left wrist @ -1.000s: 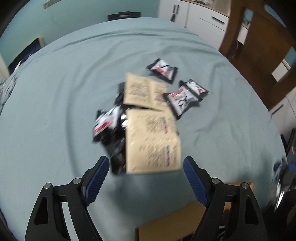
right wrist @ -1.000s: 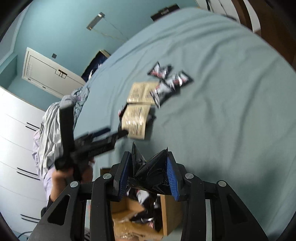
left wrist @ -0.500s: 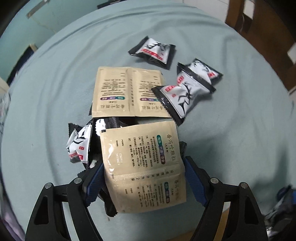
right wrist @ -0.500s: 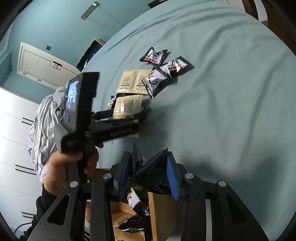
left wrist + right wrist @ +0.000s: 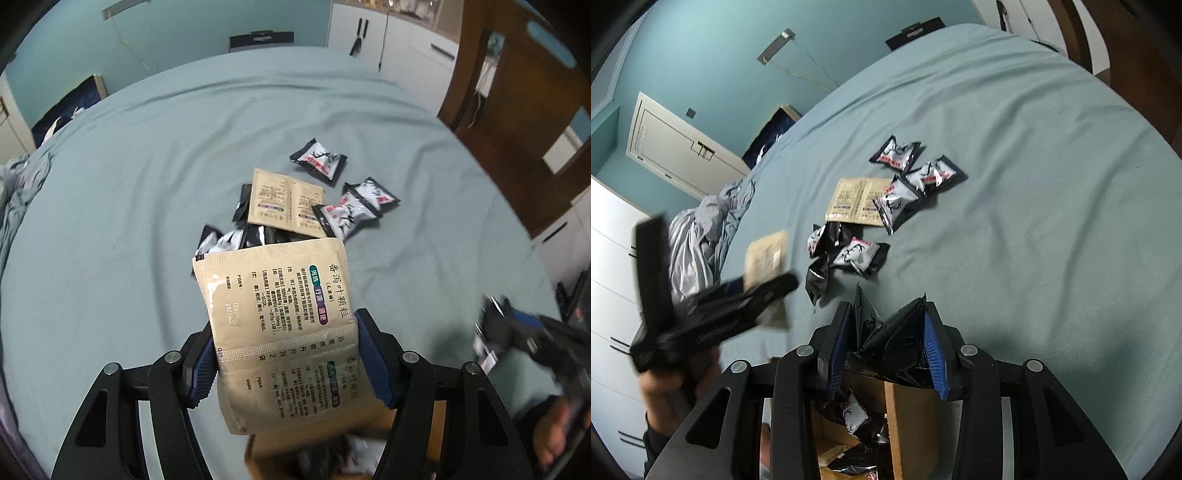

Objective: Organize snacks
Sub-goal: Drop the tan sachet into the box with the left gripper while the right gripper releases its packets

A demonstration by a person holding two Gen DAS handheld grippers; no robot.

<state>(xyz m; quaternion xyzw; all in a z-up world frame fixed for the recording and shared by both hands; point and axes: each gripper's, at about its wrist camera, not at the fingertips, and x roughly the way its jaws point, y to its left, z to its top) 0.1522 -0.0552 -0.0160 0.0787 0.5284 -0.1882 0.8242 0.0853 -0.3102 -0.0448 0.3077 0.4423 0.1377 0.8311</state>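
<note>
Just below both grippers: open cardboard box, partly filled. Right gripper pinching black packet above it. Left gripper, jaws just closing, clamped on tan sachet strip. Best carried fully over box before letting go. Farther off on bed: loose packets.

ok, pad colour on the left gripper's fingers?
Blue pads on black fingers; clearest in the left wrist view.
</note>
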